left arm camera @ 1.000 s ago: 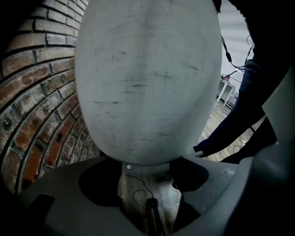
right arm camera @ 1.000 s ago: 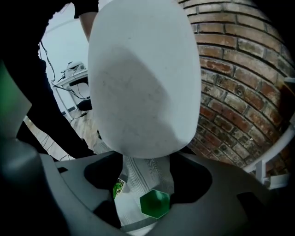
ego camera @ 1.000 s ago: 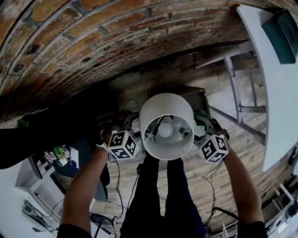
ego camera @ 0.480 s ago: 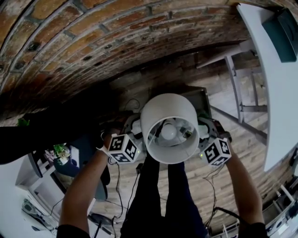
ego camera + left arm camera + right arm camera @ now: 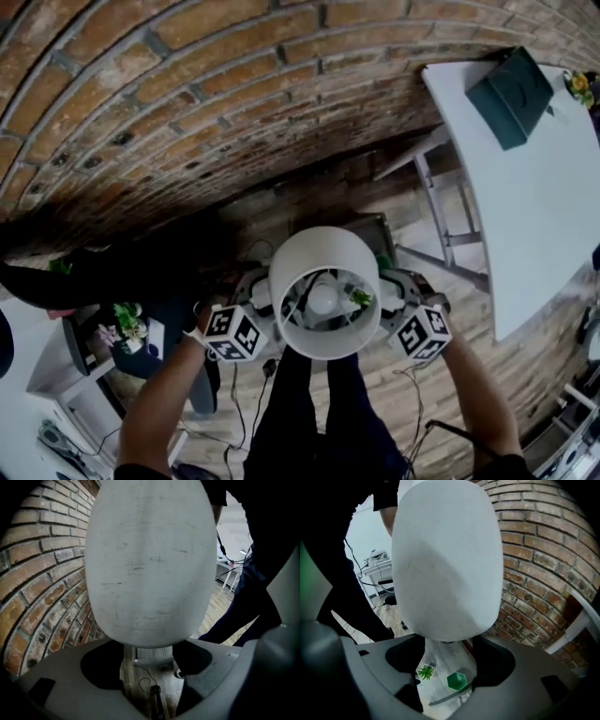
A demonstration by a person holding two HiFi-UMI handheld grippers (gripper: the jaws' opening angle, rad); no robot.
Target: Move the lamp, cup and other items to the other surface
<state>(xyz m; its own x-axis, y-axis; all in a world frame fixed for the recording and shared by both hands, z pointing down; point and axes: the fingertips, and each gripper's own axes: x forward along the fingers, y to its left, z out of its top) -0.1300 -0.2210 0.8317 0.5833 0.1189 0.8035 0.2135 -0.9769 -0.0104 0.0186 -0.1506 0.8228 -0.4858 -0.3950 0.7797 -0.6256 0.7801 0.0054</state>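
Note:
A white lamp (image 5: 323,300) hangs in the air in front of me, its shade open toward the head view with the bulb (image 5: 323,300) showing inside. My left gripper (image 5: 267,305) holds it from the left and my right gripper (image 5: 386,298) from the right, both just under the shade. In the left gripper view the shade (image 5: 150,564) fills the picture above the left gripper (image 5: 147,667). The right gripper view shows the shade (image 5: 445,559) above the right gripper (image 5: 445,667). Through that gap lie a green hexagonal cup (image 5: 457,680) and a small potted plant (image 5: 425,671) on a grey surface.
A brick wall (image 5: 187,103) runs across the back. A white table (image 5: 525,206) stands at the right with a teal box (image 5: 511,97) and yellow flowers (image 5: 575,84) on it. A low shelf with a plant (image 5: 122,323) sits at the lower left. Cables trail over the wooden floor (image 5: 487,337).
Both grippers still hold the lamp. The view has swung, so the white table with the teal box now shows much more at the right.

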